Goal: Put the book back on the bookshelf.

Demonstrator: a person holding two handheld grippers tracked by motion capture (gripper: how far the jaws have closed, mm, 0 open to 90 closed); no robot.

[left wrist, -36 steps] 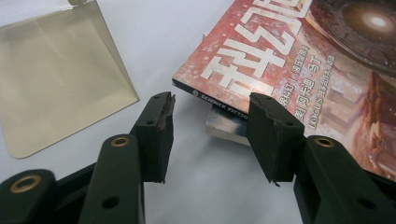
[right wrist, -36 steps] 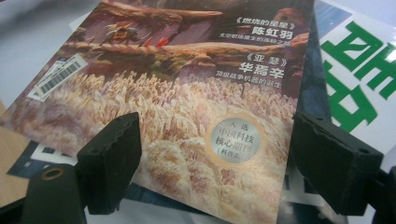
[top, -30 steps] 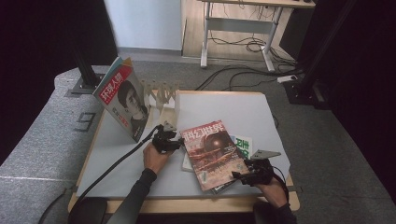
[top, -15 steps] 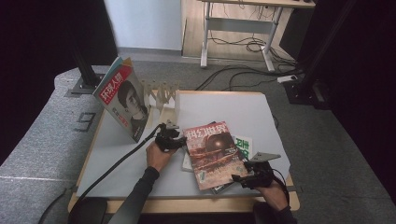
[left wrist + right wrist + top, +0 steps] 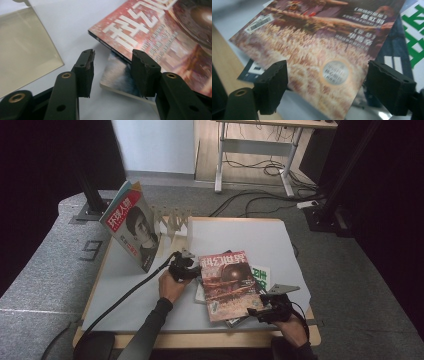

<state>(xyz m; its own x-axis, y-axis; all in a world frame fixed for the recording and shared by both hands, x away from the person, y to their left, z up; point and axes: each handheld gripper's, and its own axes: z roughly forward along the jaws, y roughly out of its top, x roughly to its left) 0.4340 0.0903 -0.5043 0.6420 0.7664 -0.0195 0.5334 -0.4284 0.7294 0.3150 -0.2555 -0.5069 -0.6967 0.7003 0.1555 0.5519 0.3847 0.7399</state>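
Where the grey table [image 5: 250, 237] stands on grey carpet with desk legs and cables behind, a red magazine [image 5: 229, 282] tops a small pile near the front edge. The magazines beneath are mostly covered. Its long axis runs front to back, title end away, slightly tilted. Left gripper [image 5: 112, 67] and right gripper [image 5: 327, 87] gape at opposite corners, gripping nothing.

The table [image 5: 150, 270] is viewed from above the person's side, facing forward and down. Each gripper view is taken close along its own jaws. The red magazine [image 5: 230, 282] [image 5: 160, 37] [image 5: 317, 50] is shared by all three views.
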